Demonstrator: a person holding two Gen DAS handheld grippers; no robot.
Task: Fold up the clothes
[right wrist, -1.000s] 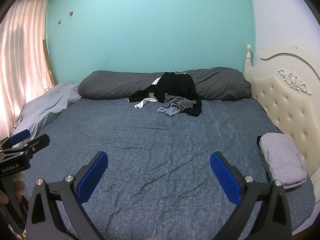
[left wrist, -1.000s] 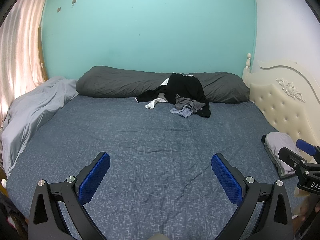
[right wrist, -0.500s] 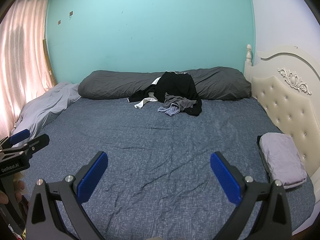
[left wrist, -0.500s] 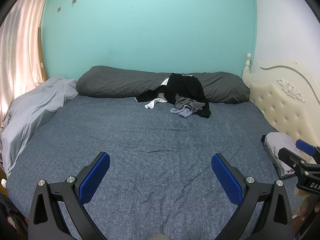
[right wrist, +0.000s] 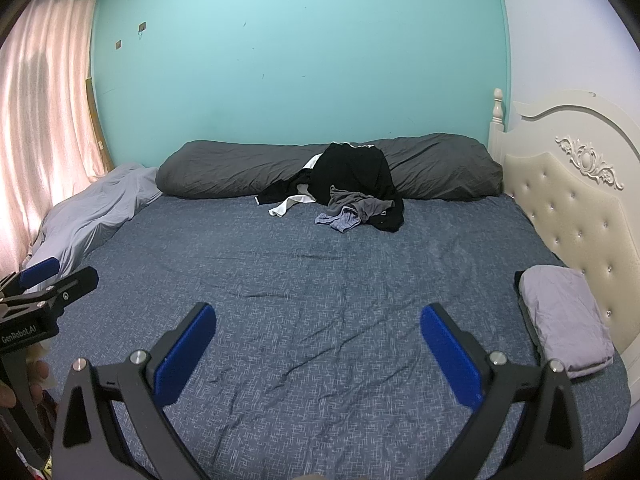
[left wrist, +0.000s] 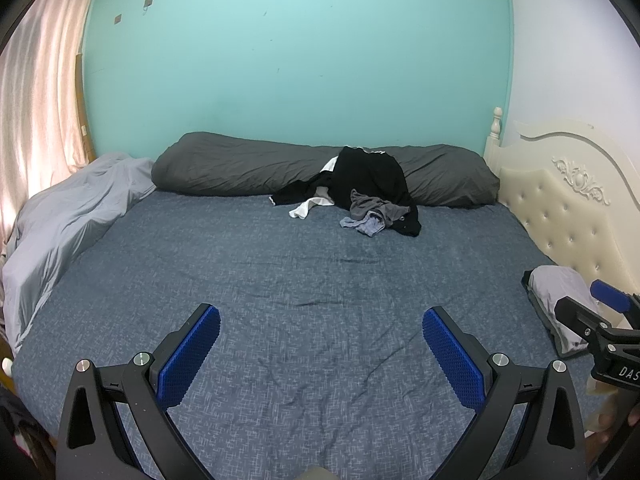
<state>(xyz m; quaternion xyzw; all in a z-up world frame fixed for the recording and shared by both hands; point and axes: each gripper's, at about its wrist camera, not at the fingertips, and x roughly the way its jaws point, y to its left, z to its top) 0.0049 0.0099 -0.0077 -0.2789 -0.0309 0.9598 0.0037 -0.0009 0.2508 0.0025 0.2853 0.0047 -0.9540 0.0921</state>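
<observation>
A heap of unfolded clothes [left wrist: 360, 196], black, grey, white and light blue, lies at the far side of the blue bed against a dark grey bolster; it also shows in the right wrist view [right wrist: 348, 196]. A folded lilac garment [right wrist: 564, 316] rests by the headboard at the right, also seen in the left wrist view [left wrist: 560, 292]. My left gripper [left wrist: 320, 344] is open and empty above the near part of the bed. My right gripper [right wrist: 318, 340] is open and empty too, beside it. Both are far from the heap.
The blue bedsheet [left wrist: 280, 280] spreads wide between the grippers and the heap. A dark grey bolster [left wrist: 224, 168] lies along the teal wall. A pale grey duvet [left wrist: 72, 224] is bunched at the left by pink curtains. A cream padded headboard [right wrist: 576, 200] bounds the right side.
</observation>
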